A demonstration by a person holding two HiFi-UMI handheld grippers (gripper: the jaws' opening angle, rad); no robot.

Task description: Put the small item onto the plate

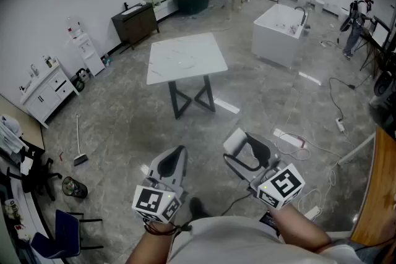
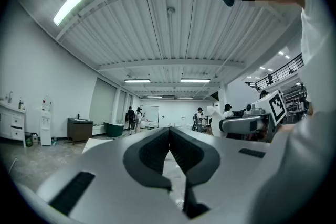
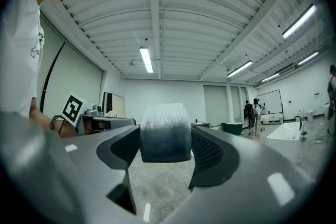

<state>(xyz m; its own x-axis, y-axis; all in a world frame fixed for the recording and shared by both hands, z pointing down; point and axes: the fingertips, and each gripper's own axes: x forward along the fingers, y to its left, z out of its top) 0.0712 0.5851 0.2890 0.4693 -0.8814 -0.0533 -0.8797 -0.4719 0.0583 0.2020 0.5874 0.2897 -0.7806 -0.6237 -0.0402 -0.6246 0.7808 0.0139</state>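
My right gripper (image 1: 246, 154) is shut on the small item (image 1: 235, 141), a pale, rounded block. In the right gripper view the block (image 3: 165, 134) fills the gap between both pads of that gripper (image 3: 165, 153), white on top and darker lower down. The left gripper (image 1: 175, 157) is held low beside it, and in the left gripper view its jaws (image 2: 169, 145) meet with nothing between them. Both grippers hang over the grey floor, close to the person's body. No plate shows in any view.
A white marble-topped table (image 1: 185, 57) on dark legs stands ahead. Beyond it is a white bathtub (image 1: 281, 31). A dark cabinet (image 1: 135, 21) and a white cabinet (image 1: 46, 93) line the left wall. Cables (image 1: 297, 142) lie on the floor at the right. People stand at the back.
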